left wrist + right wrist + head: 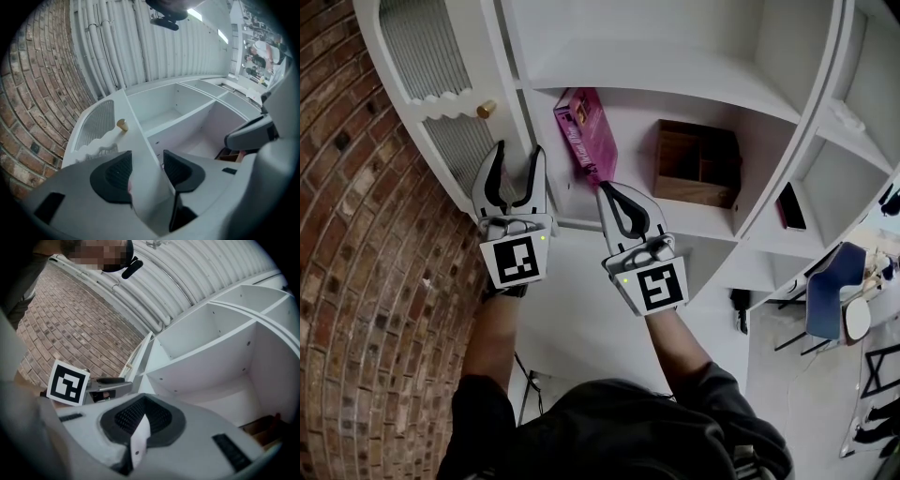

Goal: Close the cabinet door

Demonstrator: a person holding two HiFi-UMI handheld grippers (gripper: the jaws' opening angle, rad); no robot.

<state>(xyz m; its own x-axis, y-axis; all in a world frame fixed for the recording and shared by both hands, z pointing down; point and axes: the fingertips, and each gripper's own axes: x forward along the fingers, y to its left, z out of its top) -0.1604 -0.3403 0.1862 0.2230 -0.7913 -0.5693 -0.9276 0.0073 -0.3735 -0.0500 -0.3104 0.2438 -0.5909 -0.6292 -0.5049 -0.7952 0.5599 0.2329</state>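
Cabinet door [441, 84]: white, with two ribbed glass panels and a small brass knob [487, 109]. It hangs at the left end of the white cabinet [675, 75] and stands swung open, out toward the brick wall [366, 234].

Left gripper [518, 150]: jaws set astride the door's free edge, just right of the knob. Right gripper [607, 190]: just to the right, at the front edge of a shelf, below a pink box [584, 131].

Left gripper view: the white edge of the door fills the gap between the pads [112, 176], with a pad against each face. The jaws are gripping the door. The knob sits just beyond, on the door's left face.

Right gripper view: jaws closed together, with only a thin white sliver at the pads, and I can't make out what it is. The left gripper's marker cube [70, 382] shows to the left.

Only the head view shows the shelf contents: the pink box leaning, a wooden box [698, 164] to its right, and a dark flat thing [790, 206] in the next compartment.

Room: brick wall on the left, ribbed white ceiling [154, 42] overhead, pale floor, and a blue chair [830, 300] far right.
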